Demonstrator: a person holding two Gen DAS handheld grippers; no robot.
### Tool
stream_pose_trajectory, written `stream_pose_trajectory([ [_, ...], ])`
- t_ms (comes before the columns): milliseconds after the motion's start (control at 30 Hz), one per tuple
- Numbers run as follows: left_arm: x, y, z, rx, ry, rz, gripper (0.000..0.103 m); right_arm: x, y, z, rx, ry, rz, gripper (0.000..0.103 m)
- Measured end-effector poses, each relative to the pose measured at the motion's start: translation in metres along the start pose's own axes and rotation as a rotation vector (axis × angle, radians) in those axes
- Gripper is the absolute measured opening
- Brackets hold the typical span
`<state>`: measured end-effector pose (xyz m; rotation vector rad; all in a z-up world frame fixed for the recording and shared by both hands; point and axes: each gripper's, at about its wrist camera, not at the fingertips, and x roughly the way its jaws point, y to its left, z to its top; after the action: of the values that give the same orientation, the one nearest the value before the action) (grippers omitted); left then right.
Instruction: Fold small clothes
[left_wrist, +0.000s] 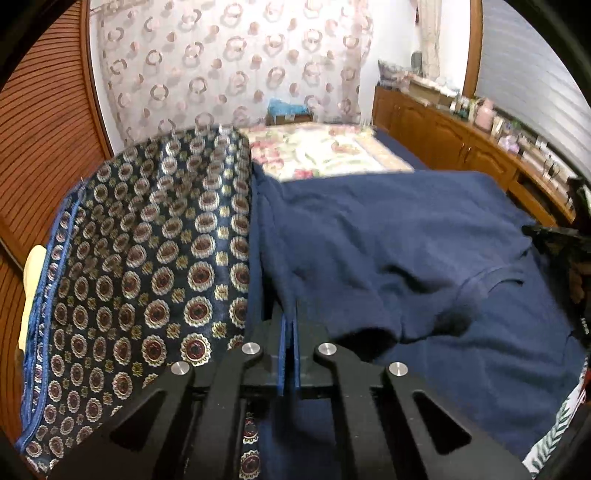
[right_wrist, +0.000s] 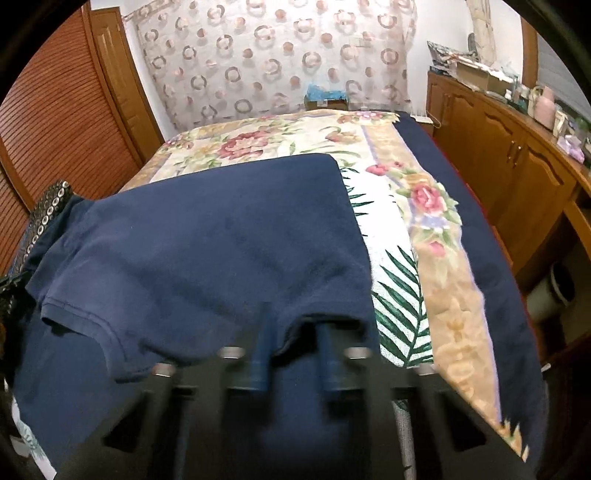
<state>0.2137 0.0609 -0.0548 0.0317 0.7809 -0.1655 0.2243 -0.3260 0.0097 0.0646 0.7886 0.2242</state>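
Observation:
A navy blue shirt lies spread on the bed, also in the right wrist view. My left gripper is shut on the shirt's near edge, its blue pads pressed together on the cloth. A dark patterned fabric with round medallions hangs raised at the left of that view, beside the shirt. My right gripper has its fingers apart, and the shirt's hem near a short sleeve drapes over the fingertips; the frame is blurred.
A floral bedspread covers the far part of the bed, with a palm-leaf cloth at the right. A wooden cabinet with clutter runs along the right. A louvred wooden door stands at the left.

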Motion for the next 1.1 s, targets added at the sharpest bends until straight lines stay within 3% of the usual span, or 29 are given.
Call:
stream_pose_trajectory([
  [200,-0.034,0.009,0.008,-0.047,-0.09,-0.048,0.003,-0.035,0.006,0.002,-0.009,-0.112,0.052,0.002],
  [500,-0.082,0.017,0.0,-0.077,-0.181,-0.056,0.003,-0.106,0.015,-0.016,-0.049,-0.256,0.084,0.002],
  [1100,-0.152,0.009,-0.068,-0.093,-0.265,-0.068,0.003,-0.186,0.018,-0.111,-0.094,-0.305,0.084,0.002],
])
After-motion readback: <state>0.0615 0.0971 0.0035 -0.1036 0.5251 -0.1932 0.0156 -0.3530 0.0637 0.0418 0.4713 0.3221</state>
